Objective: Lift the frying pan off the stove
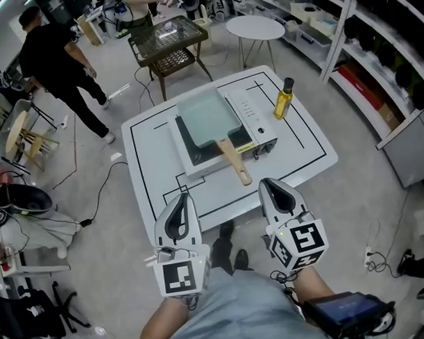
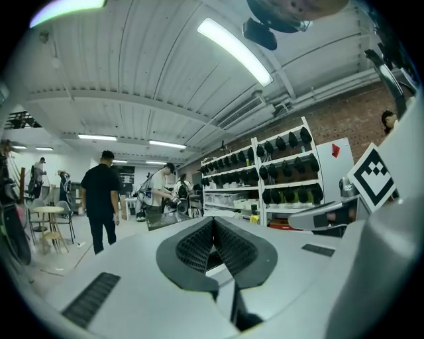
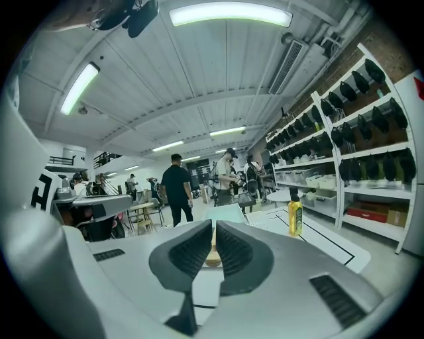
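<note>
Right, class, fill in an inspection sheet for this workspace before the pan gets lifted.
Surface: white table, black line markings.
Job's things: frying pan on stove, wooden handle toward the person.
Clutter: oil bottle beside stove.
Grippers: left gripper and right gripper shut, empty, near table's front edge.
Cables: black cable on floor, left of table.
Surroundings: shelves at right; person in black beyond.

Pretty bright and even here, light comes off long ceiling tubes [image 3: 228, 13], so shadows on the white table [image 1: 149, 147] are soft. Heavy fisheye warping at the edges, dark corners in both gripper views; nearest foreground maybe slightly blurry.
</note>
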Available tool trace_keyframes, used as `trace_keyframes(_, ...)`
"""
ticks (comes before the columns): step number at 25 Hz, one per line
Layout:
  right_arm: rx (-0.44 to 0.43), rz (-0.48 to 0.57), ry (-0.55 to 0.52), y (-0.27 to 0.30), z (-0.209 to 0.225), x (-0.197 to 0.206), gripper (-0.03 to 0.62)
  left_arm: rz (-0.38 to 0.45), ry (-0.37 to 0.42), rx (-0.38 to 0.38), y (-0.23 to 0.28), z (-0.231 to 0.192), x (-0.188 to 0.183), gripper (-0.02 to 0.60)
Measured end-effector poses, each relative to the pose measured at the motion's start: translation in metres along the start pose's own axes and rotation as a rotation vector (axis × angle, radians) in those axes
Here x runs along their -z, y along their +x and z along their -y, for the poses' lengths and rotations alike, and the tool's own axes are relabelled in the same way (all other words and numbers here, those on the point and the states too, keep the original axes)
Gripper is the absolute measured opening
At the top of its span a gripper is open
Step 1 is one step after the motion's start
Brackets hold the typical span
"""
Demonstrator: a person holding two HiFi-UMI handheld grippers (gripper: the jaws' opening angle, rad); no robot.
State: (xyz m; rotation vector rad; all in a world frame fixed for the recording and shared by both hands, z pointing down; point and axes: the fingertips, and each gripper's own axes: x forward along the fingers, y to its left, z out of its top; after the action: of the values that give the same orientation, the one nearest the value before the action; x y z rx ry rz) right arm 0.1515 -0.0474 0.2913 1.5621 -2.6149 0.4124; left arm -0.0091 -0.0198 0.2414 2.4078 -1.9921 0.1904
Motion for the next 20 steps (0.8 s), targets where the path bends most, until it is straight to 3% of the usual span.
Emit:
trace_keyframes(5, 0.003, -0.027, -0.001, 0.026, 0.008, 0.003, 0.049, 0.003, -0.028, 0.019, 0.028, -0.010, 0.015, 0.017)
trace_keyframes(10, -0.001, -0.047, 0.001, 0.050, 0.017, 0.000, 0.049, -0.051, -0.040, 0.021, 0.055, -0.024, 0.030, 0.017)
trace_keyframes(14, -0.053, -0.082, 0.010, 0.068, 0.018, -0.002, 0.049, -0.067, -0.060, 0.026, 0.076, -0.033, 0.029, 0.017)
trace_keyframes(20, -0.145, -0.143, 0.108, 0.100, 0.029, -0.002, 0.051, -0.069, -0.094, 0.039, 0.118, -0.046, 0.032, 0.017)
